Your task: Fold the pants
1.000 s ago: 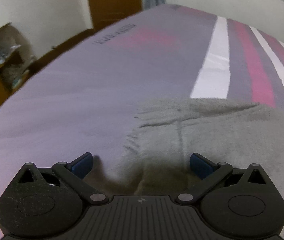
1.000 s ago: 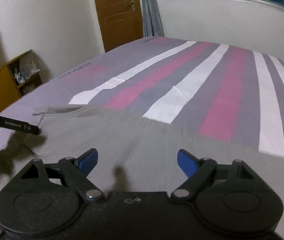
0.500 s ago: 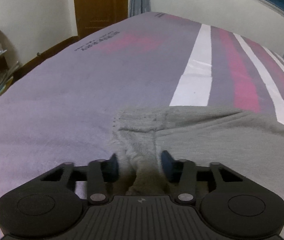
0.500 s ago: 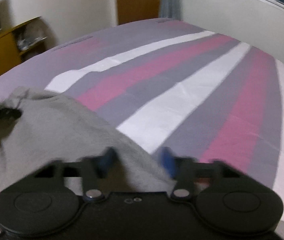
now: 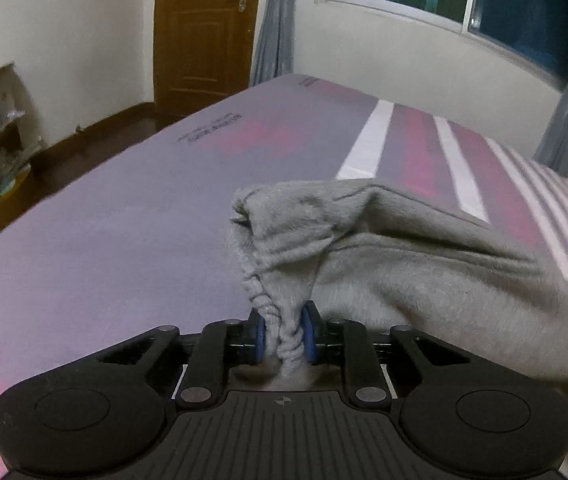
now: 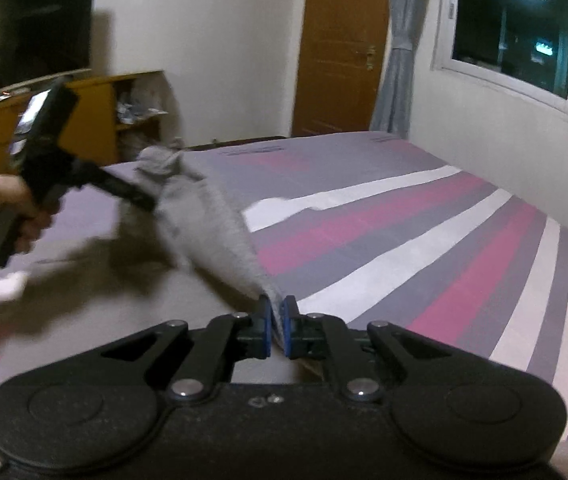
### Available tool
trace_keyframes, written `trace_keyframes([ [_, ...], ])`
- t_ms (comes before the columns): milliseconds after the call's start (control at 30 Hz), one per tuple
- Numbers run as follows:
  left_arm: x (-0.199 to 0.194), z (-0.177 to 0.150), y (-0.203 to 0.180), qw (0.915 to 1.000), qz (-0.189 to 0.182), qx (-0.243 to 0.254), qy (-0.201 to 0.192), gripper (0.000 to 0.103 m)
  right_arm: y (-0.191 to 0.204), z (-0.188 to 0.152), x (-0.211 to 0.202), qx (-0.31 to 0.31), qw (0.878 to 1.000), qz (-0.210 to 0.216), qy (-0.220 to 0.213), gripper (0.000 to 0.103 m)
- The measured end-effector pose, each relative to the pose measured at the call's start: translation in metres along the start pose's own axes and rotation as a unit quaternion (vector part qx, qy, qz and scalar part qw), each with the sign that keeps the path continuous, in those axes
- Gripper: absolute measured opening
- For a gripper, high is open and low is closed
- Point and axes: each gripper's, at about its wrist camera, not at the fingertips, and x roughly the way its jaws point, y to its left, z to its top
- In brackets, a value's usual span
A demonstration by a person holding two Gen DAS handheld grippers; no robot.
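The grey fleece pants (image 5: 423,276) are lifted off the striped bed (image 5: 124,220) by one edge. My left gripper (image 5: 284,336) is shut on a bunched corner of that edge, and the cloth rises in front of it and trails off to the right. In the right wrist view my right gripper (image 6: 278,330) is shut on a thin fold of the same pants (image 6: 212,232). The cloth runs taut from it up to the left gripper (image 6: 152,202), which a hand (image 6: 0,208) holds at the far left. The lower part of the pants is hidden below both cameras.
The bed sheet (image 6: 443,240) has grey, pink and white stripes and reaches to the wall under a window (image 6: 523,32). A wooden door (image 6: 339,48) and grey curtain (image 6: 397,48) stand beyond. A yellow shelf unit (image 6: 96,116) and dark screen (image 6: 24,28) are at the left.
Both grippers went from open over the flat pants to shut on the cloth edge. They have since risen and moved, pulling the pants edge up off the bed.
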Motion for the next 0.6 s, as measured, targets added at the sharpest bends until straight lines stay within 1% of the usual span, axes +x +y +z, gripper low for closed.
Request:
trace_keyframes([
  [33,-0.011,-0.009,0.006,1.0,-0.003,-0.006,0.004,0.019,0.011,-0.011,-0.008,0.013,1.0,0.006,0.005,0.005],
  [100,-0.029,-0.029,0.014,0.9998,0.001,-0.006,0.019,0.019,0.034,-0.038,-0.014,0.042,0.999,0.013,0.03,0.005],
  [133,-0.034,-0.039,0.018,0.9995,0.006,-0.002,0.03,0.025,0.042,-0.05,-0.012,0.053,0.998,0.012,0.045,0.006],
  [167,-0.039,-0.049,0.023,0.9991,0.015,-0.002,0.039,0.029,0.049,-0.064,-0.007,0.065,0.996,0.011,0.065,0.011],
  [200,-0.042,-0.057,0.029,0.9982,0.03,-0.006,0.052,0.035,0.054,-0.074,-0.002,0.078,0.993,0.009,0.085,0.019],
  [233,-0.042,-0.062,0.034,0.9969,0.039,-0.009,0.067,0.035,0.057,-0.082,0.0,0.088,0.991,0.003,0.098,0.022],
  [267,-0.045,-0.069,0.042,0.9957,0.045,-0.015,0.08,0.035,0.06,-0.085,-0.003,0.098,0.991,-0.002,0.094,0.024],
  [300,-0.049,-0.072,0.049,0.9951,0.049,-0.022,0.083,0.036,0.061,-0.083,-0.009,0.109,0.99,-0.004,0.088,0.027],
  [333,-0.057,-0.075,0.057,0.9945,0.054,-0.031,0.084,0.043,0.06,-0.079,-0.016,0.128,0.989,-0.002,0.079,0.031],
  [367,-0.063,-0.077,0.065,0.9937,0.055,-0.044,0.087,0.047,0.056,-0.076,-0.023,0.148,0.987,-0.001,0.069,0.041],
  [400,-0.072,-0.079,0.074,0.9926,0.049,-0.067,0.089,0.057,0.053,-0.073,-0.03,0.166,0.984,-0.002,0.06,0.05],
  [433,-0.08,-0.081,0.082,0.9914,0.039,-0.09,0.087,0.063,0.048,-0.073,-0.034,0.179,0.982,-0.006,0.056,0.052],
  [500,-0.094,-0.082,0.092,0.9887,0.012,-0.129,0.076,0.069,0.036,-0.077,-0.041,0.219,0.974,-0.014,0.059,0.052],
  [533,-0.095,-0.082,0.095,0.9863,-0.004,-0.147,0.075,0.072,0.029,-0.08,-0.043,0.247,0.967,-0.015,0.063,0.052],
  [600,-0.095,-0.084,0.099,0.979,-0.041,-0.18,0.087,0.072,0.015,-0.089,-0.044,0.313,0.947,-0.015,0.068,0.052],
])
